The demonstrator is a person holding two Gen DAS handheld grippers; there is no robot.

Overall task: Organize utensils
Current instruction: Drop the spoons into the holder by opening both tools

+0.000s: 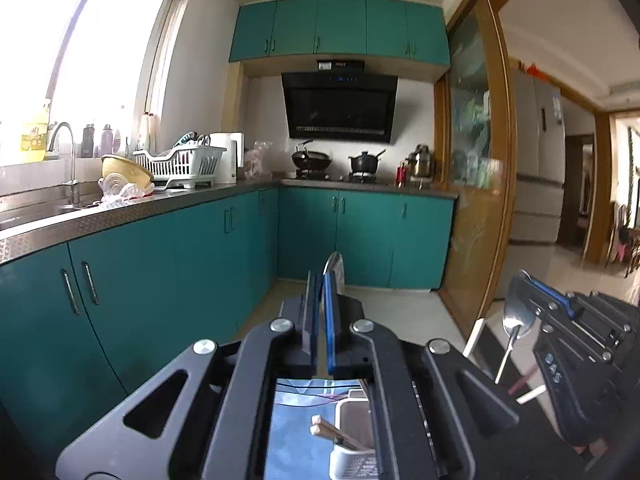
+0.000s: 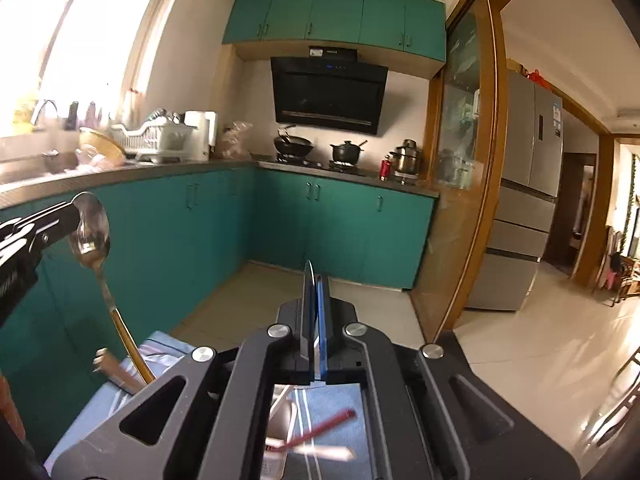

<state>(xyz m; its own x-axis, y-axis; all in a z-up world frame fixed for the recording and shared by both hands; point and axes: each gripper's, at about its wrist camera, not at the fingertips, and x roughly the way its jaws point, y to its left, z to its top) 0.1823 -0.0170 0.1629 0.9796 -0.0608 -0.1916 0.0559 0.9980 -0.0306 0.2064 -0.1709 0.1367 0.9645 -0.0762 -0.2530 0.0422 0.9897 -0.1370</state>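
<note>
My left gripper [image 1: 323, 280] is shut on the bowl of a metal spoon [image 1: 334, 266]; in the right wrist view that spoon [image 2: 90, 232] hangs from it with a gold handle pointing down. My right gripper [image 2: 316, 280] is shut on another metal spoon, seen edge-on between its pads; in the left wrist view this spoon [image 1: 518, 320] hangs with a white handle. Below, a white utensil holder [image 1: 352, 436] with wooden chopsticks [image 1: 328, 432] stands on a blue cloth [image 2: 336, 400]. A red chopstick [image 2: 320, 430] lies there.
Teal kitchen cabinets [image 1: 160, 272] run along the left and far walls. The counter holds a sink [image 1: 48, 208], a dish rack [image 1: 180, 162] and pots on the stove [image 1: 332, 160]. A fridge [image 2: 532, 184] stands beyond the wooden door frame at right.
</note>
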